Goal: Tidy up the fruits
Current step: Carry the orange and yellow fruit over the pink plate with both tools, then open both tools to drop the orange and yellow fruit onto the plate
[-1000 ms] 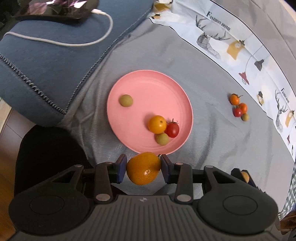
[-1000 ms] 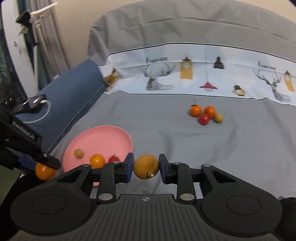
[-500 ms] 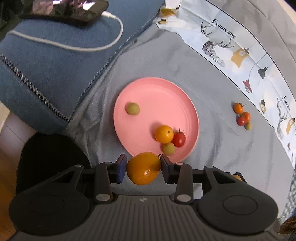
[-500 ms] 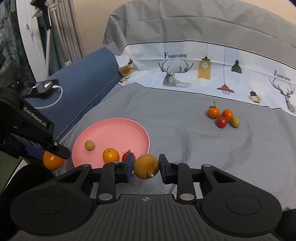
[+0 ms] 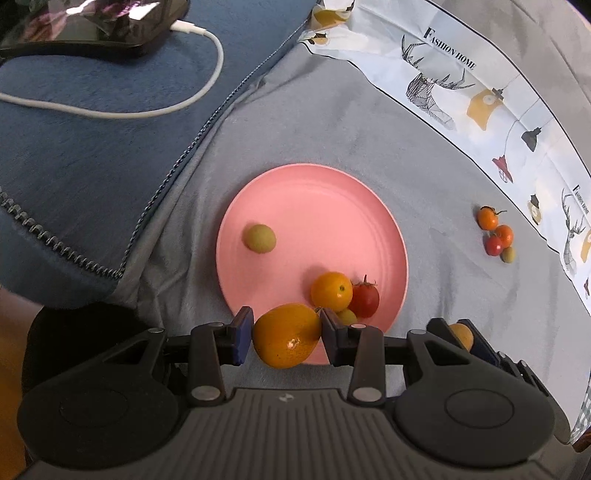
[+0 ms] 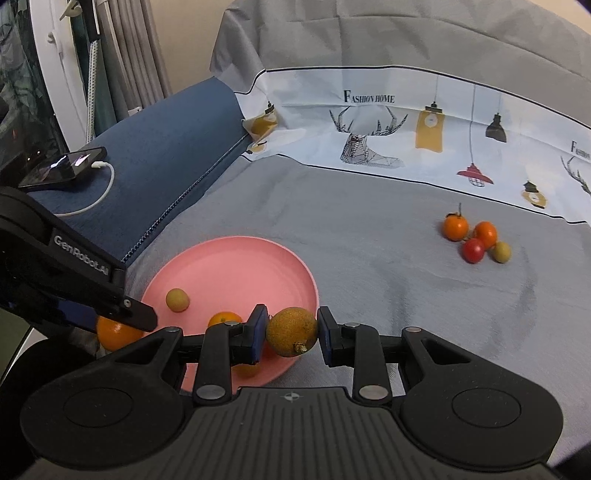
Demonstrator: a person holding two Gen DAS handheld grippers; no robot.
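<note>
My left gripper (image 5: 286, 334) is shut on an orange fruit (image 5: 286, 336), held over the near rim of the pink plate (image 5: 317, 218). It also shows in the right wrist view (image 6: 118, 328). The plate holds a green fruit (image 5: 259, 238), an orange (image 5: 331, 291), a red tomato (image 5: 365, 297) and another small green fruit (image 5: 347, 316). My right gripper (image 6: 291, 332) is shut on a brownish-yellow round fruit (image 6: 291, 331) above the plate's right edge (image 6: 236, 269). Several loose fruits (image 6: 476, 238) lie on the grey cloth to the right, also seen in the left wrist view (image 5: 495, 234).
A blue cushion (image 5: 92, 147) lies to the left with a phone (image 5: 92, 26) and white charging cable (image 5: 177, 103) on it. A printed white cloth (image 6: 424, 122) runs along the back. A dark stool or seat (image 5: 74, 339) sits below the bed edge.
Both grippers have moved forward and left toward the plate, each still holding its fruit. The plate appears nearer in both views.
</note>
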